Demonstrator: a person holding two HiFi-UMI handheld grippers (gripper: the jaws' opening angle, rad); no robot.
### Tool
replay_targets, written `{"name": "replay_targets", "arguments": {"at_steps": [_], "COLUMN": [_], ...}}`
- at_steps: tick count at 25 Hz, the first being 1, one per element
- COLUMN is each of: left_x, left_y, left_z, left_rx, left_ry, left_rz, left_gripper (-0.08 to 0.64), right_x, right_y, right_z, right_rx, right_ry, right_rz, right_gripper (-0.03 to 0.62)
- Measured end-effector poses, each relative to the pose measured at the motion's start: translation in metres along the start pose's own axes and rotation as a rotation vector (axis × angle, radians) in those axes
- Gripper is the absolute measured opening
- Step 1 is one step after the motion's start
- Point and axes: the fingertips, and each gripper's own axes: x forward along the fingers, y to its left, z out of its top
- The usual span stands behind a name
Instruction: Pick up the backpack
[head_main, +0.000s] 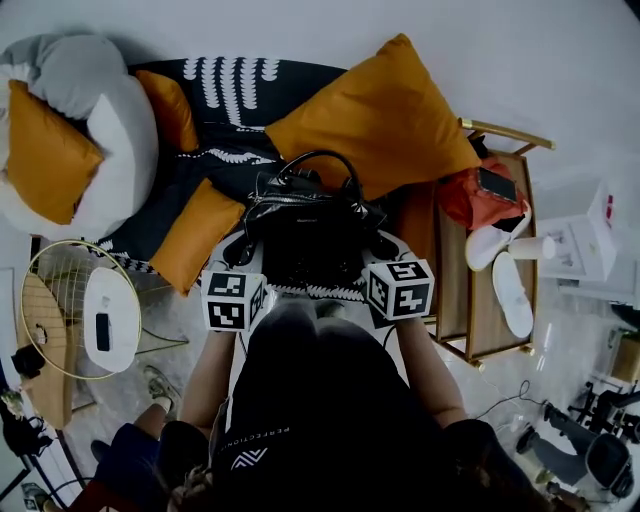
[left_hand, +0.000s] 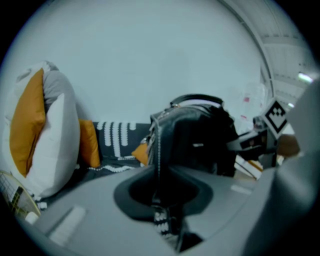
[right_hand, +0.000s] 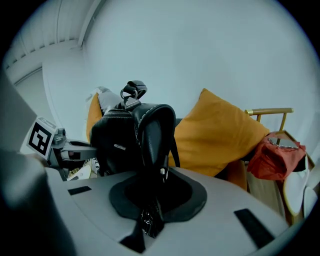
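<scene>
The black backpack (head_main: 310, 238) hangs above the dark patterned blanket (head_main: 232, 92), its top handle (head_main: 318, 160) pointing away from me. My left gripper (head_main: 246, 252) is shut on the backpack's left shoulder strap (left_hand: 159, 160), which runs down between its jaws. My right gripper (head_main: 381, 246) is shut on the right shoulder strap (right_hand: 152, 142) in the same way. In the left gripper view the backpack (left_hand: 200, 142) fills the middle, with the right gripper (left_hand: 256, 138) beyond it. In the right gripper view the backpack (right_hand: 120, 140) stands upright before an orange pillow (right_hand: 220, 135).
A large orange pillow (head_main: 380, 115) lies right behind the backpack, and smaller orange cushions (head_main: 200, 232) lie to its left. A grey and white cushion (head_main: 95, 130) sits at far left. A wire side table (head_main: 60, 310) stands at left, and a wooden one (head_main: 500, 300) with a red bag (head_main: 475, 195) at right.
</scene>
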Motion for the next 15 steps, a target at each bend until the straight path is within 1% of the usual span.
{"name": "replay_targets", "arguments": {"at_steps": [15], "left_x": [-0.019], "left_y": [-0.015], "left_z": [0.011], "left_rx": [0.024], "left_ry": [-0.039], "left_rz": [-0.001], "left_gripper": [0.064], "right_x": [-0.025], "right_y": [0.000], "right_z": [0.006], "right_rx": [0.013], "right_ry": [-0.048], "right_rz": [-0.018], "right_gripper": [0.038]}}
